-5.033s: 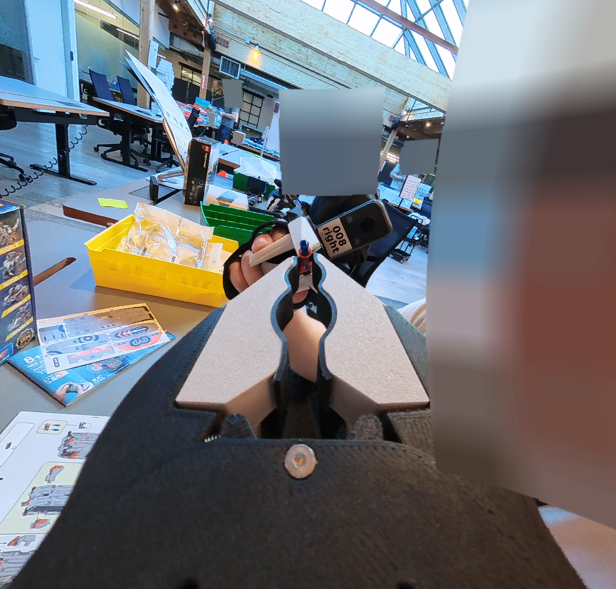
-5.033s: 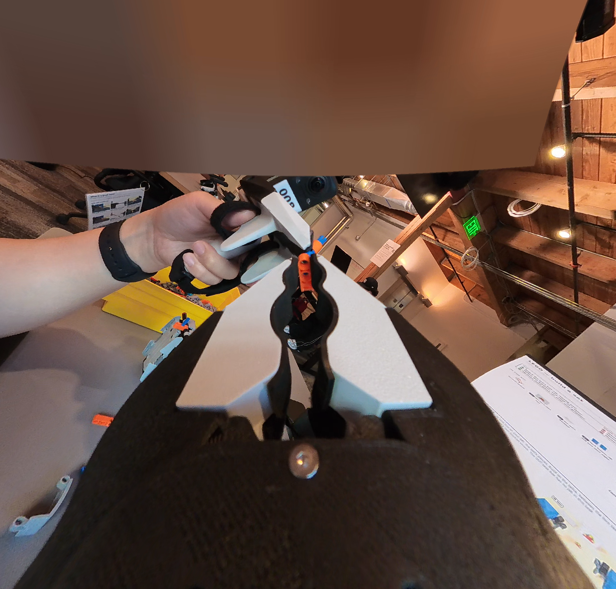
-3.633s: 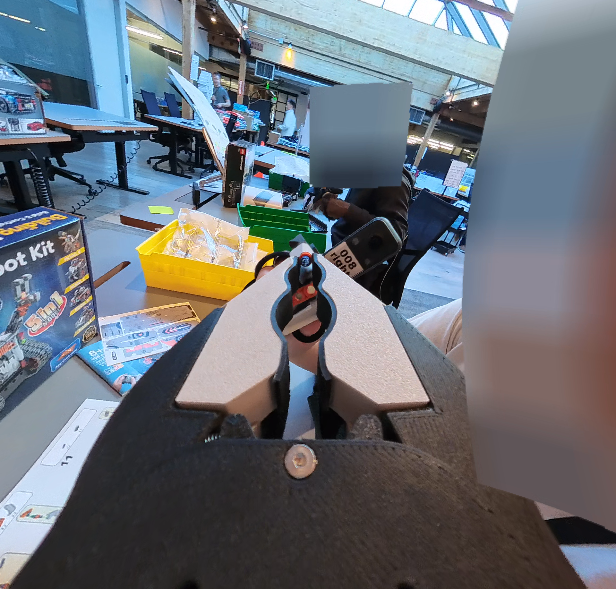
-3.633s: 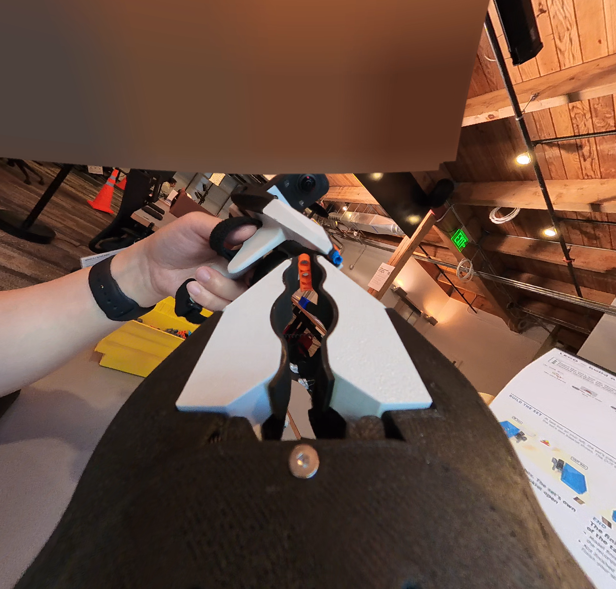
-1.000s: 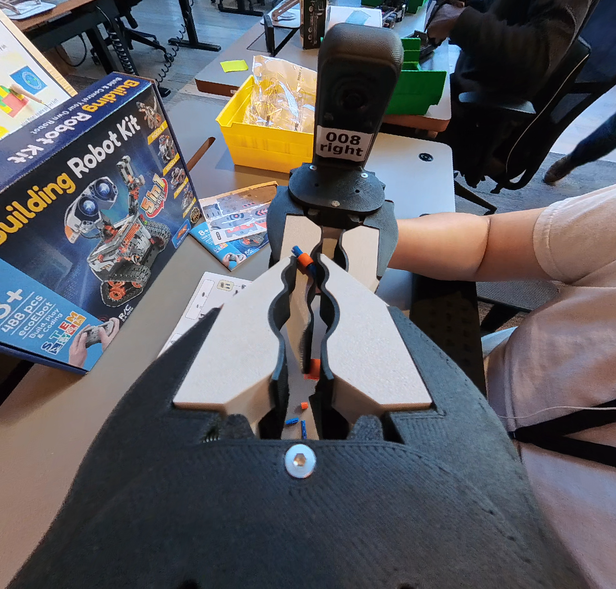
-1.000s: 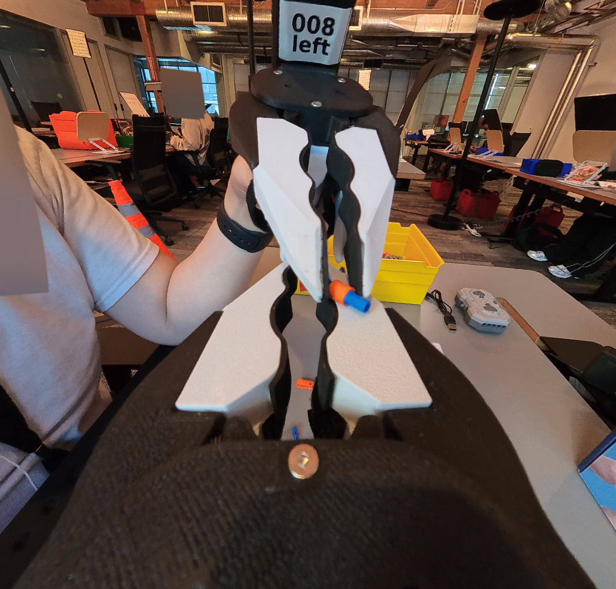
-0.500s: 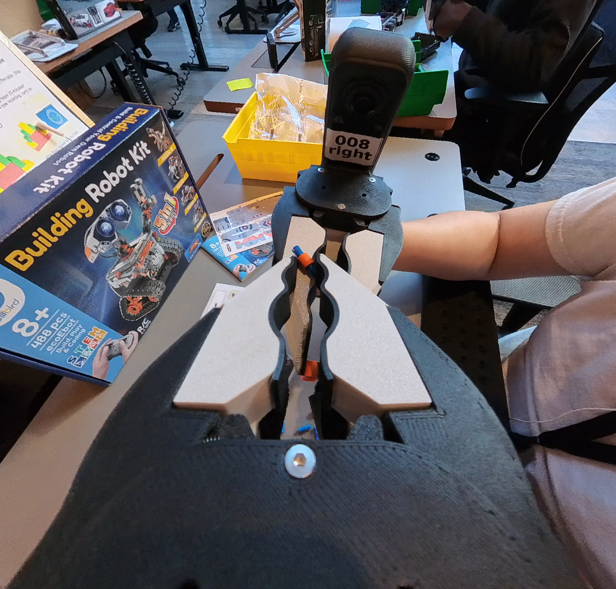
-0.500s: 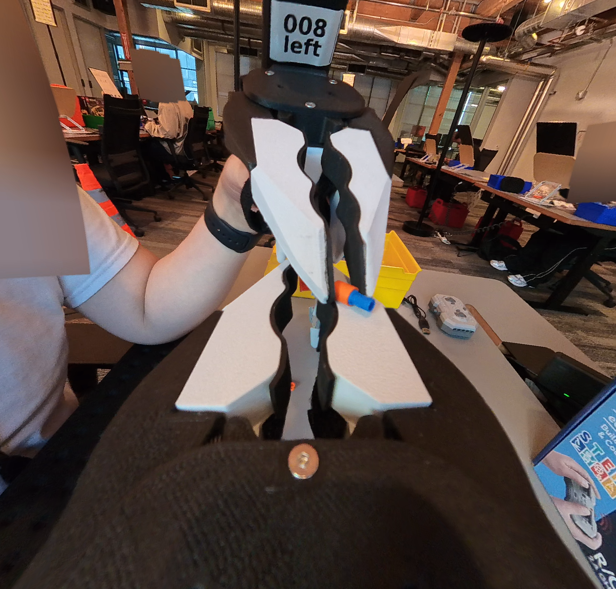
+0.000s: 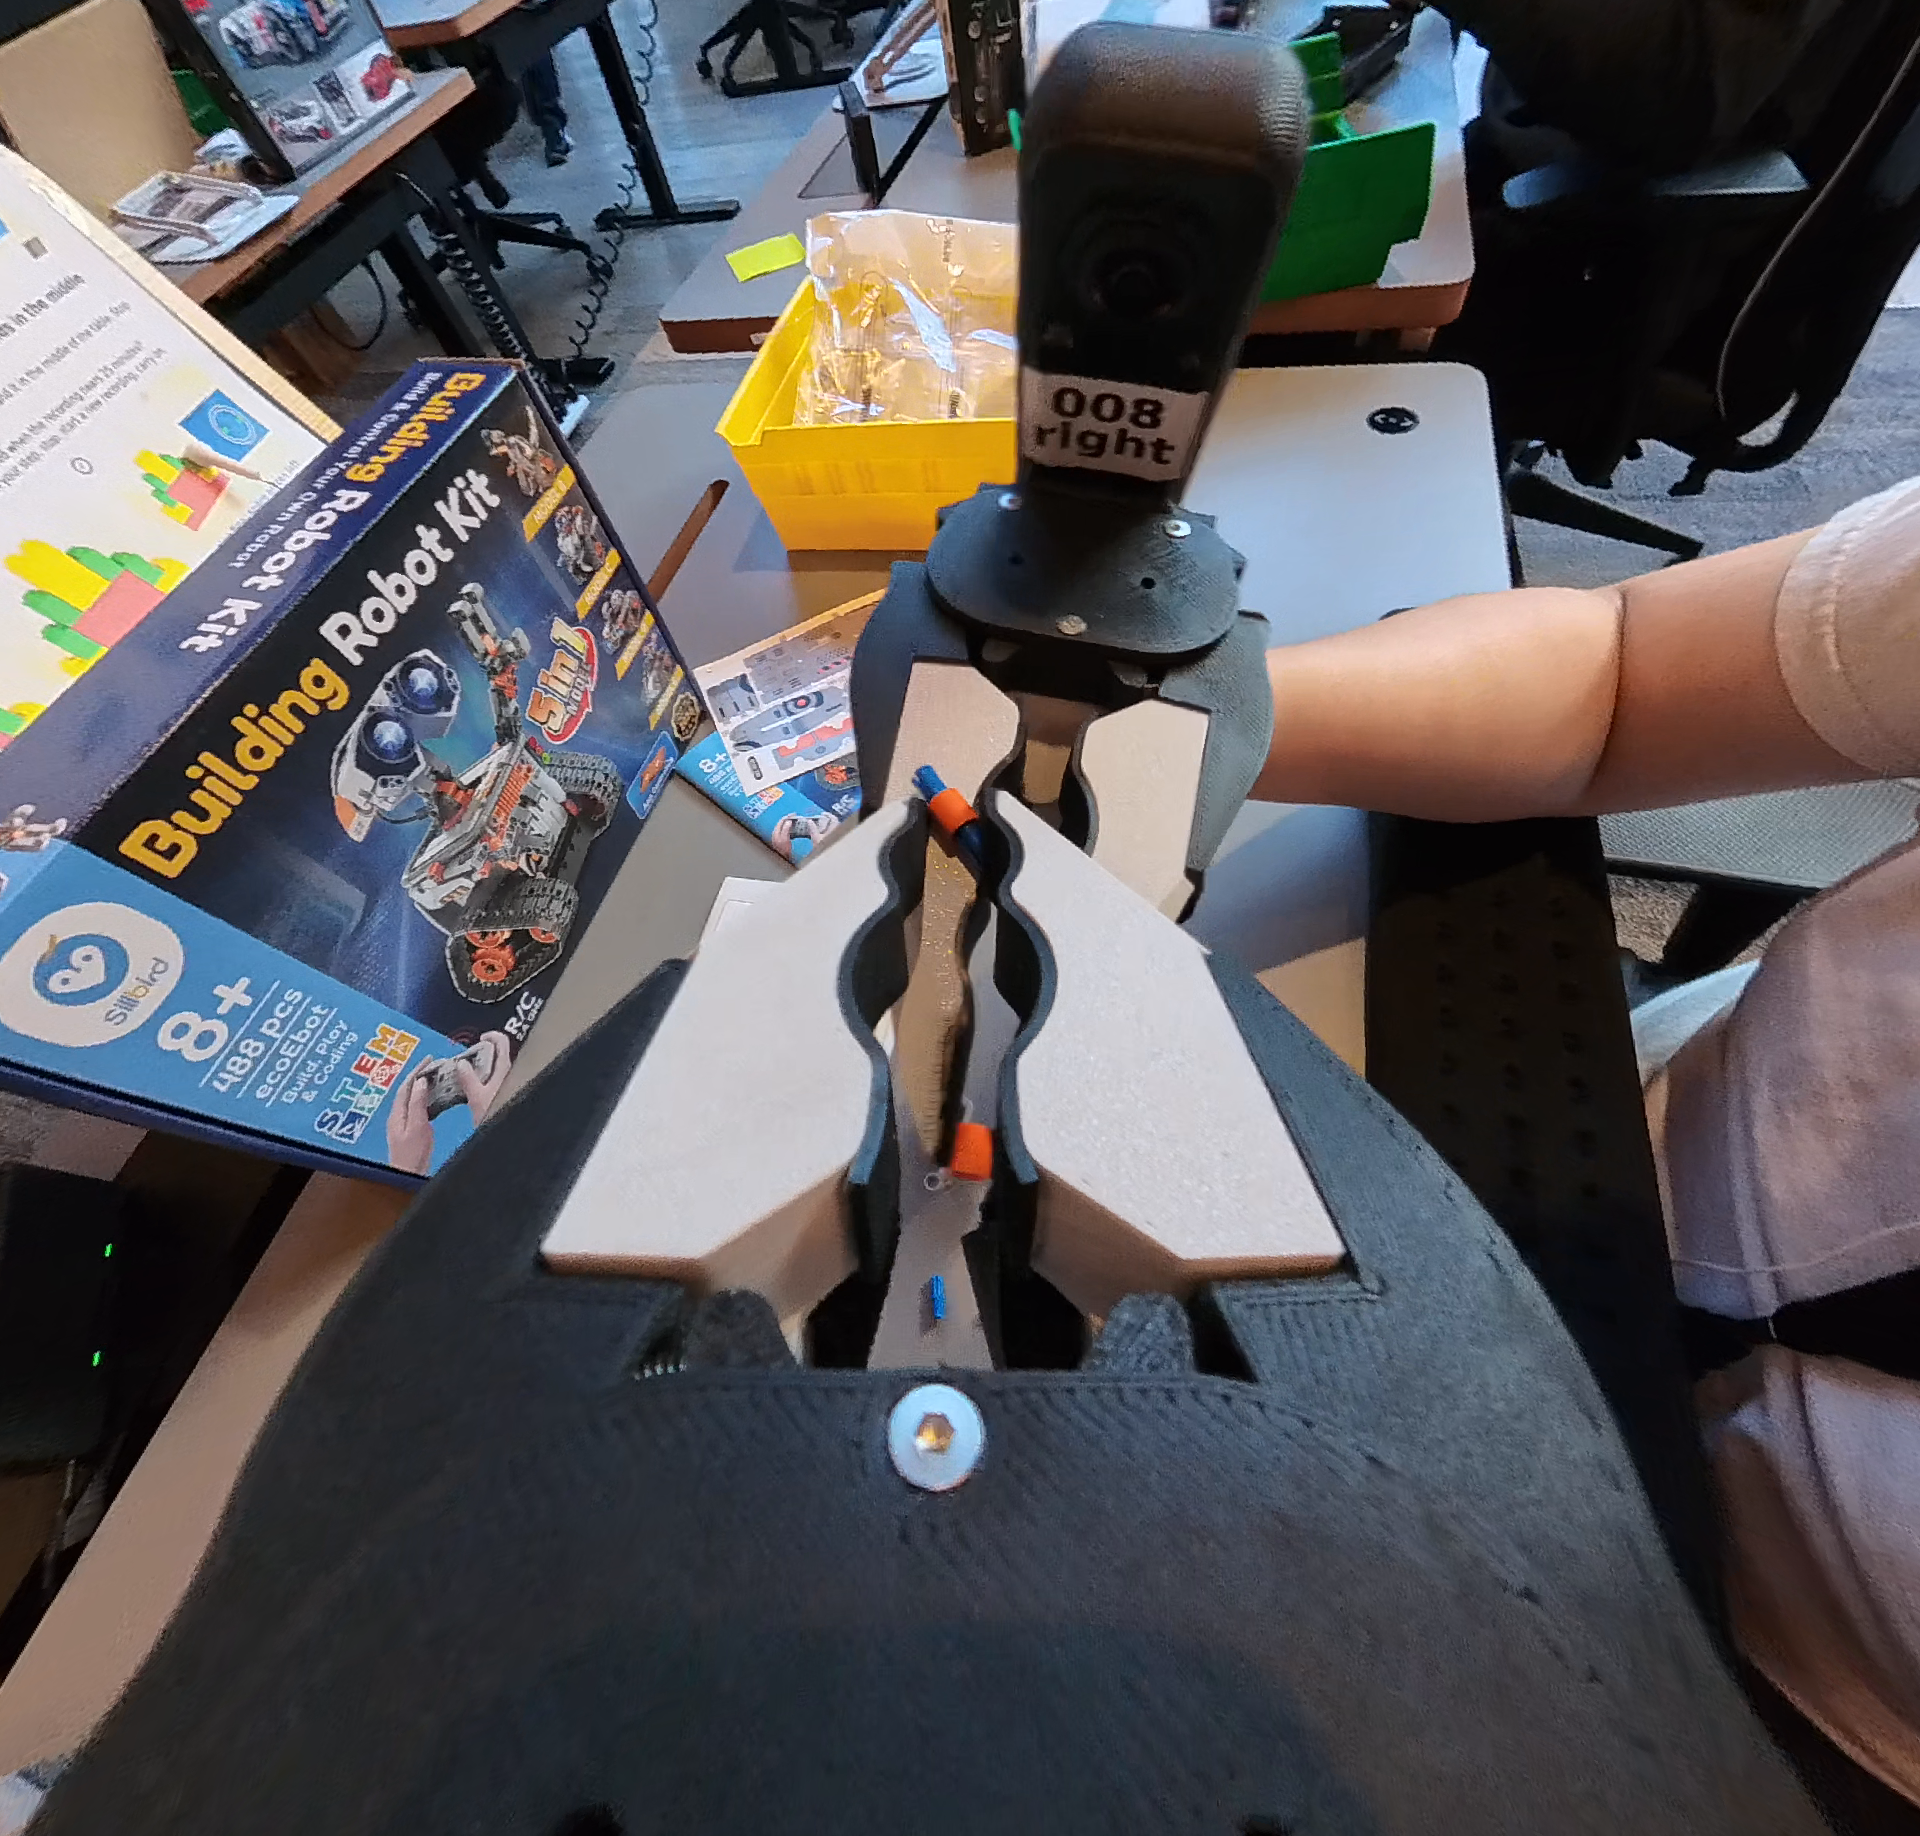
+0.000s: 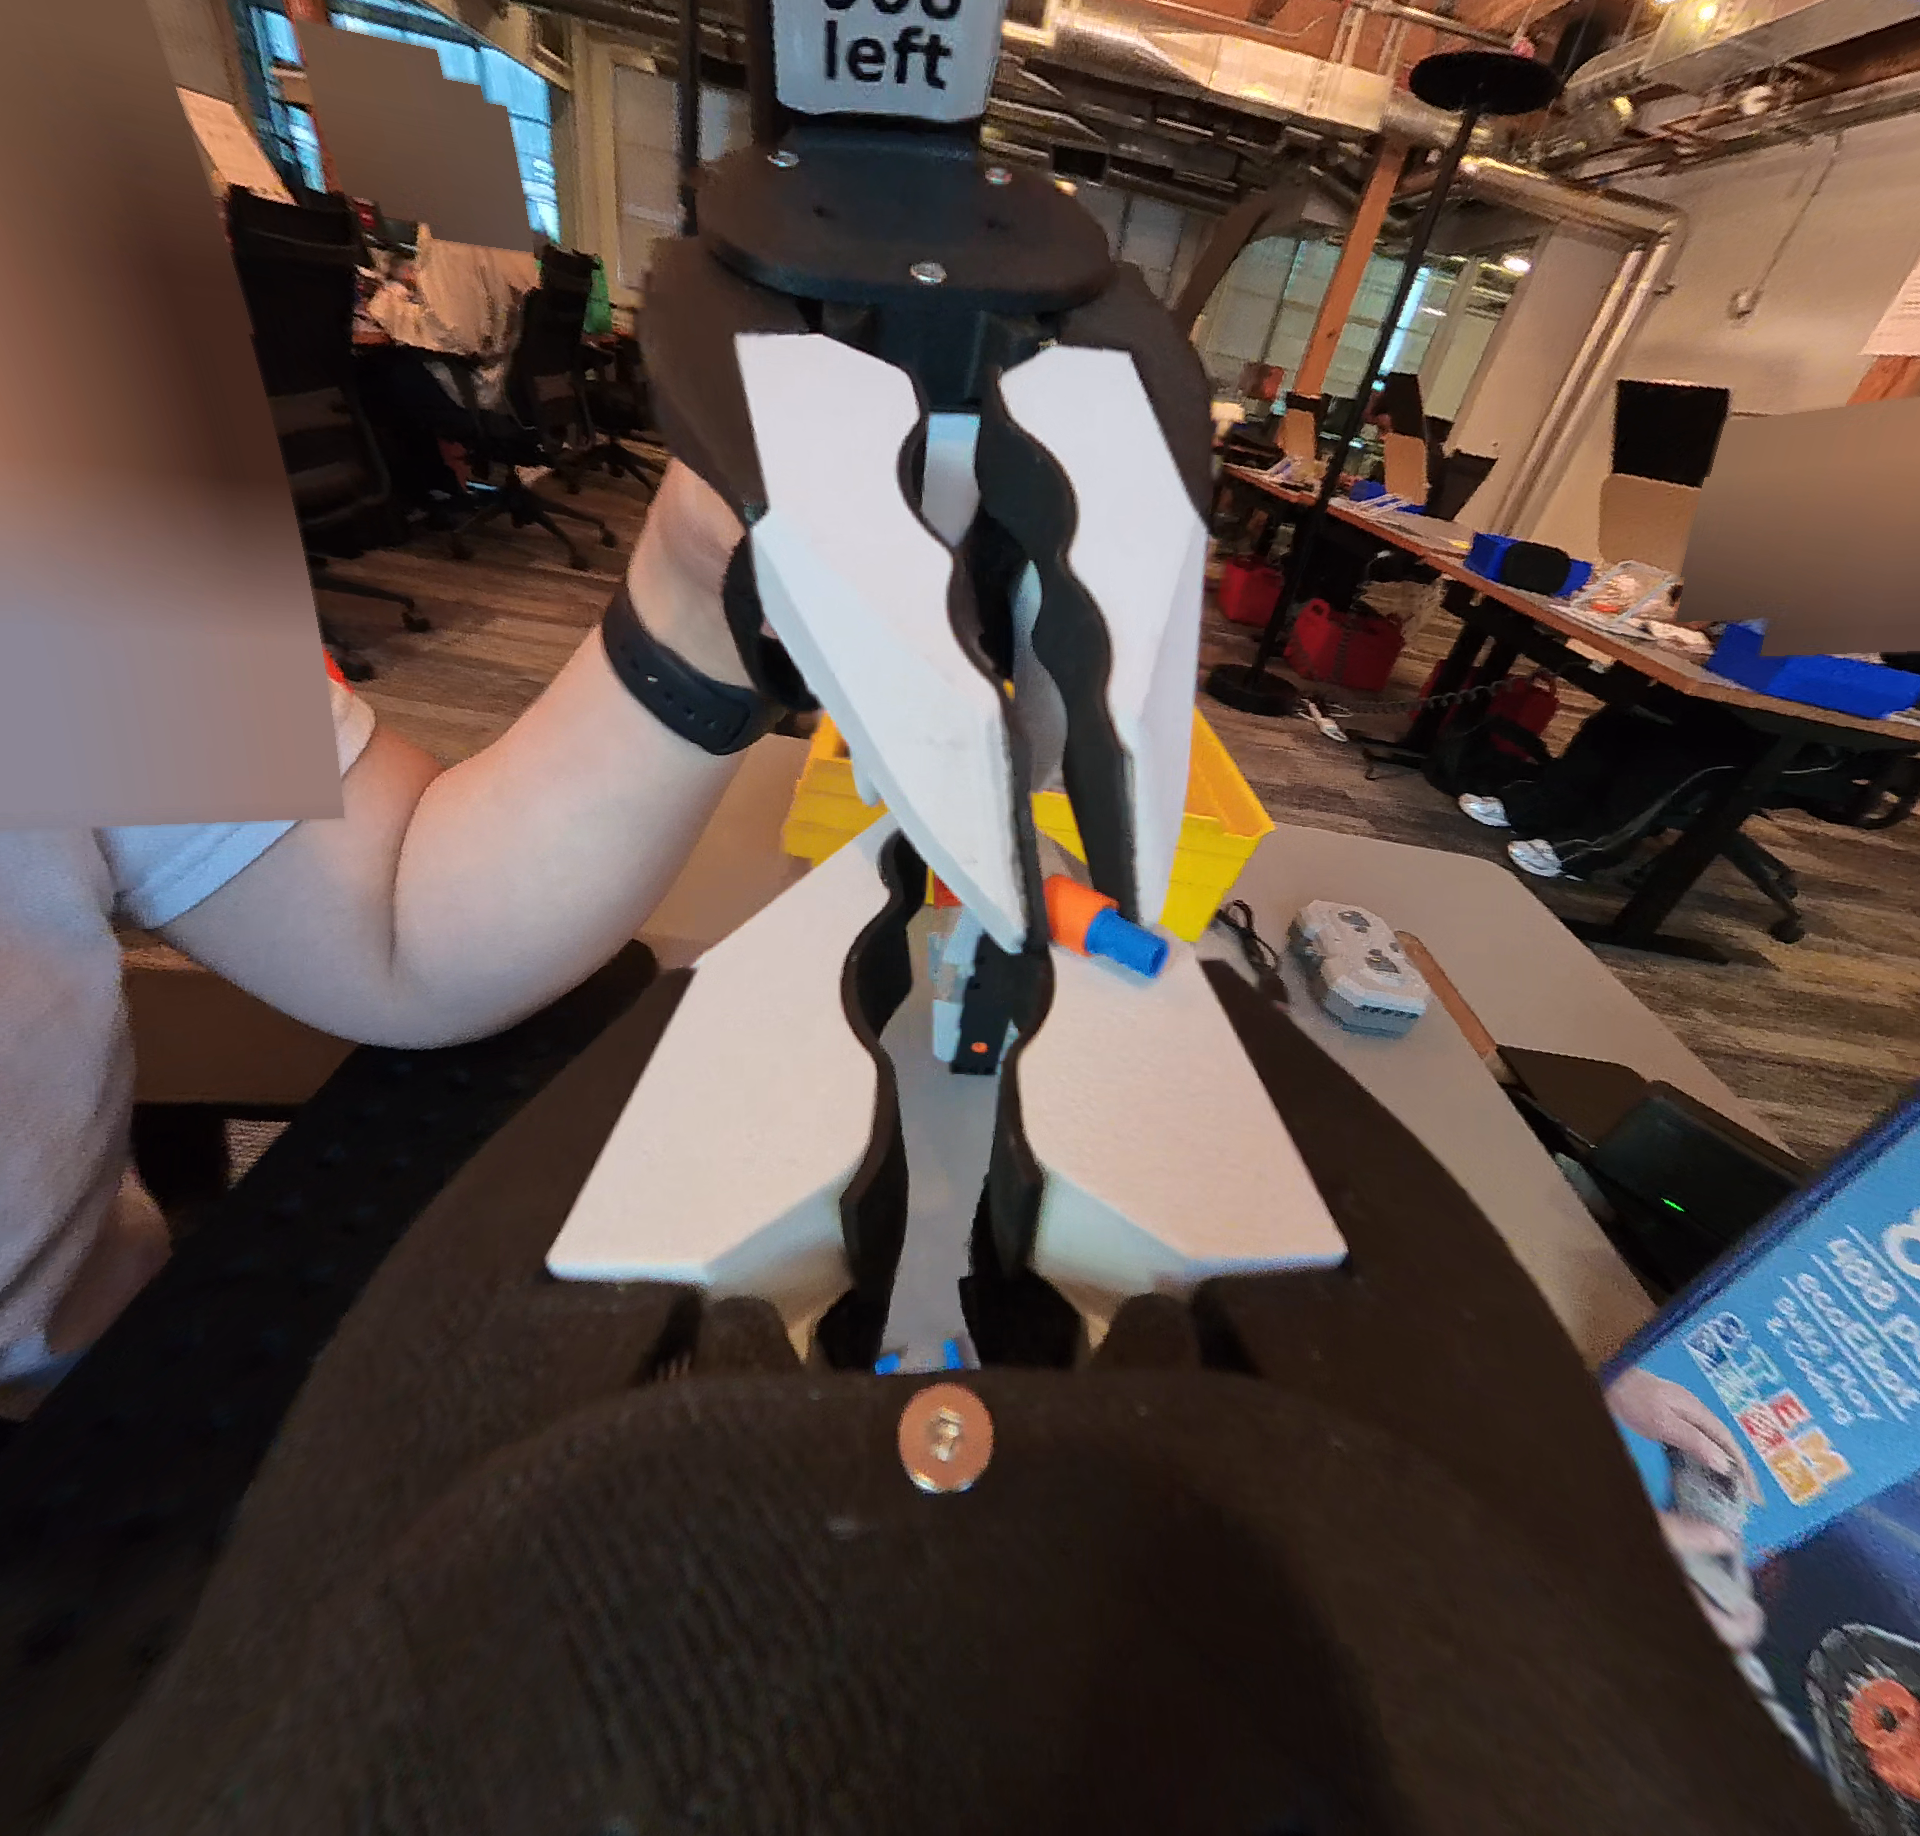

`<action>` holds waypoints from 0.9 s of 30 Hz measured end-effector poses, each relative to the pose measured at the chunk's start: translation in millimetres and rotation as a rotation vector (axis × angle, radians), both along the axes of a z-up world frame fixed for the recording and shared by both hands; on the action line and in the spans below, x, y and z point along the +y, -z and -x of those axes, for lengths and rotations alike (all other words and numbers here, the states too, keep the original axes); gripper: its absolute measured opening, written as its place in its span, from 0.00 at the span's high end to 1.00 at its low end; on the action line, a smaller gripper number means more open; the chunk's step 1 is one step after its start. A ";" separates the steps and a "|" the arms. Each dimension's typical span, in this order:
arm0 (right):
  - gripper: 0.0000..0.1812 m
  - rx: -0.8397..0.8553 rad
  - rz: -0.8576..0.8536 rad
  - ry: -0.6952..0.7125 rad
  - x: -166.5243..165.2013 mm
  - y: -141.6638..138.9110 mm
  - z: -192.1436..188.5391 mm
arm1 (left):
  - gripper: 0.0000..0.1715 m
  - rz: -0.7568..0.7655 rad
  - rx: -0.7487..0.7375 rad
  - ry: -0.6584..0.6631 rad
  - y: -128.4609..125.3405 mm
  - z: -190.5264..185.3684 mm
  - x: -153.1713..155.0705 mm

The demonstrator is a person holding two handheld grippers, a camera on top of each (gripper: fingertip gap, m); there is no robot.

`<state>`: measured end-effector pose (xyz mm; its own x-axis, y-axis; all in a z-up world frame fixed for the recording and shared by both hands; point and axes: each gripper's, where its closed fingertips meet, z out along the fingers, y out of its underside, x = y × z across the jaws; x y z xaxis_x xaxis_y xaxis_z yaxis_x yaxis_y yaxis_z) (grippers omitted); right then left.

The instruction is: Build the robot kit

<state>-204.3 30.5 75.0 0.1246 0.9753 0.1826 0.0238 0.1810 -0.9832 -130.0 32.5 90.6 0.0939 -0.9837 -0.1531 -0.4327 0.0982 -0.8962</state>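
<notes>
My left gripper [image 9: 951, 812] is shut on a short blue pin with an orange bush [image 9: 948, 818]. The pin sticks out sideways at its tips in the right wrist view [image 10: 1103, 932]. My right gripper [image 10: 961, 893] points straight at the left one, tips crossing. It is shut on a small orange bush [image 9: 971, 1149] that shows through the gap between the left fingers. Both are held above the grey table [image 9: 1340, 498]. A small white and black part [image 10: 971, 1012] lies on the table below them.
A blue robot kit box [image 9: 312, 747] stands at the left. A yellow bin of plastic bags [image 9: 862, 477] and a booklet [image 9: 774, 747] lie behind it. A loose blue pin [image 9: 937, 1300] lies on the table. A second yellow bin [image 10: 1221, 830] and a grey controller [image 10: 1351, 955] show in the right wrist view. My right fingertips sit around 7 cm from my left ones.
Both grippers came down from pointing up at the ceiling to facing each other tip to tip over the table. Each has kept its piece. In the last second they barely moved.
</notes>
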 end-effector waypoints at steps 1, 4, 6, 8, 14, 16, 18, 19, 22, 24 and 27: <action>0.97 0.010 0.013 -0.034 -3.9 0.1 0.9 | 0.95 0.009 0.002 0.018 0.9 1.1 -2.2; 0.97 0.027 0.046 -0.119 -13.3 1.4 2.5 | 0.95 0.042 0.007 0.064 3.2 5.2 -6.9; 0.97 0.033 0.070 -0.158 -17.0 2.3 2.8 | 0.95 0.065 0.007 0.089 4.0 7.4 -9.7; 0.97 0.039 0.082 -0.177 -18.2 2.9 2.7 | 0.95 0.078 0.013 0.105 6.3 8.7 -11.2; 0.97 -0.008 0.022 -0.154 -18.3 13.1 7.5 | 0.95 0.095 0.036 0.088 12.1 10.7 -6.0; 0.97 -0.017 -0.001 -0.142 -18.1 15.2 8.8 | 0.95 0.106 0.036 0.092 12.9 11.1 -6.4; 0.97 -0.018 -0.006 -0.139 -18.1 16.1 9.6 | 0.95 0.104 0.038 0.090 13.7 11.5 -6.0; 0.97 -0.016 0.001 -0.142 -18.2 16.3 10.0 | 0.95 0.101 0.041 0.089 14.1 11.6 -5.6; 0.97 0.009 0.029 -0.159 -18.9 14.4 10.0 | 0.95 0.096 0.042 0.087 14.4 11.9 -5.4; 0.97 0.011 0.038 -0.160 -18.2 14.4 10.2 | 0.93 0.102 0.044 0.086 14.6 12.2 -5.4; 0.97 0.020 0.047 -0.161 -18.0 13.5 10.2 | 0.93 0.098 0.043 0.083 14.3 12.5 -4.8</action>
<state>-214.5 12.5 61.5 -0.0310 0.9903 0.1358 -0.0213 0.1352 -0.9906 -142.5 27.7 76.3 0.0065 -0.9983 -0.0576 -0.4651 0.0480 -0.8840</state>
